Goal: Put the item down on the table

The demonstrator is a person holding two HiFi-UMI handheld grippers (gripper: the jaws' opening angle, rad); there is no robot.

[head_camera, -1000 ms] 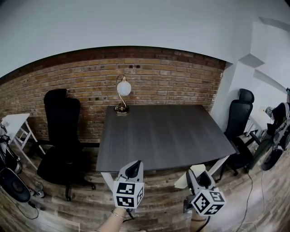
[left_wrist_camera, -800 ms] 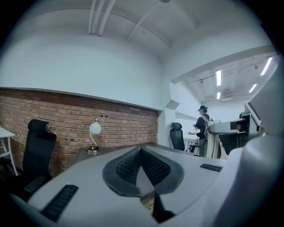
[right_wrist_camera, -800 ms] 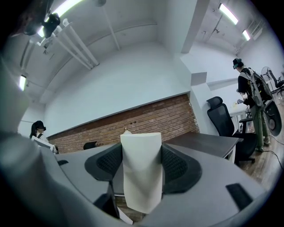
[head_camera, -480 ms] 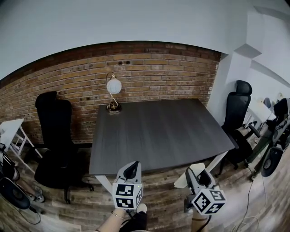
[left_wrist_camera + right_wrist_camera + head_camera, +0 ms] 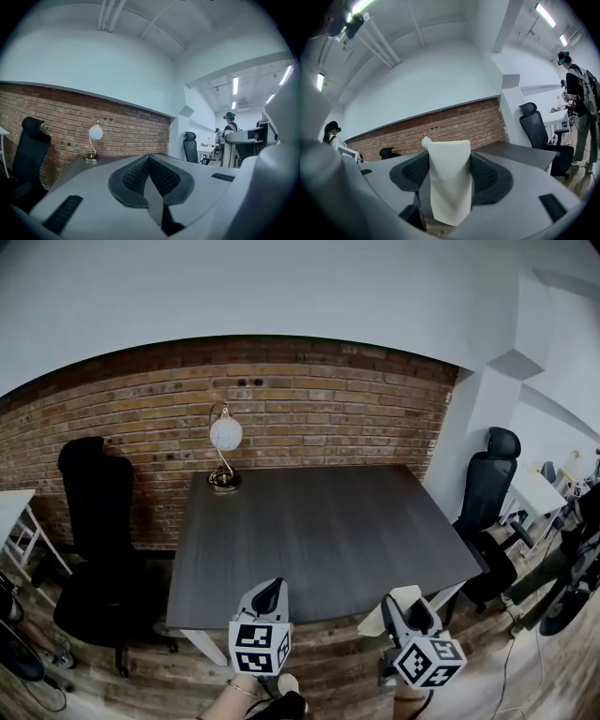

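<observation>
in front of me: a dark grey table [image 5: 309, 521], its far edge toward a red brick wall [image 5: 319, 413]. a globe lamp [image 5: 225, 439] on a brass base stands at the table's far left corner. a black office chair [image 5: 94, 540] stands left of the table. a second chair [image 5: 492, 486], also black, stands to its right by a white pillar [image 5: 469, 427]. the floor [image 5: 328, 667] is wood planks. ceiling strip lights [image 5: 235, 86] are lit.
</observation>
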